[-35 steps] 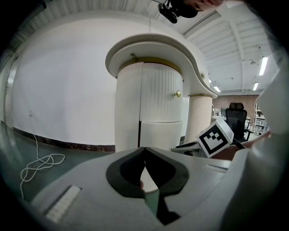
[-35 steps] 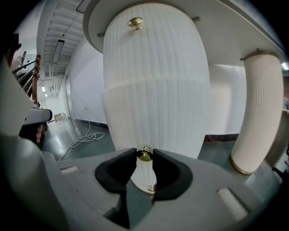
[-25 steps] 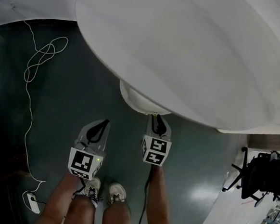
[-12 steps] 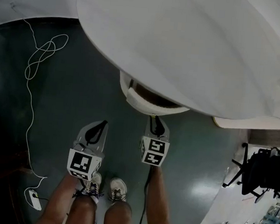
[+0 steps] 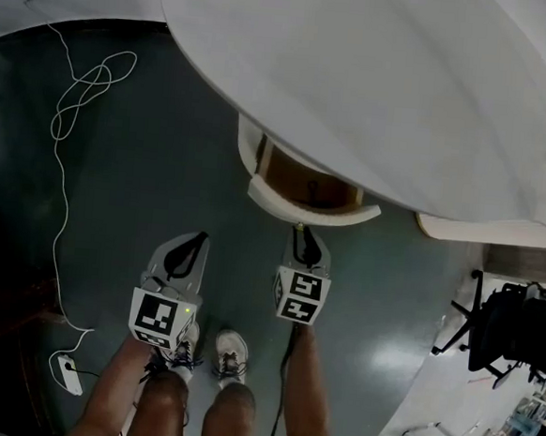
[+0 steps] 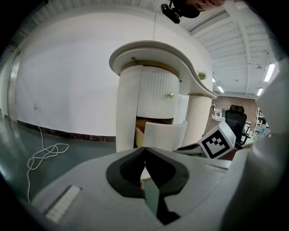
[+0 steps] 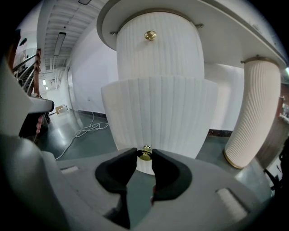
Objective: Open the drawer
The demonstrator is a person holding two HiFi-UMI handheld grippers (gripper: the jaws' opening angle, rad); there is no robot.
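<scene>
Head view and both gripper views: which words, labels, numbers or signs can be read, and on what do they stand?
No text can be read anywhere. The cubes on the left gripper and the right gripper carry only black-and-white square markers. The drawer and its knob are unprinted.

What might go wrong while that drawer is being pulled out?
The right gripper pinches the small round brass knob only with its pad tips, so it may slip off. The drawer is already partly out; pulled much further, it might drop free. A white cable lies near the shoes: a trip hazard.
</scene>
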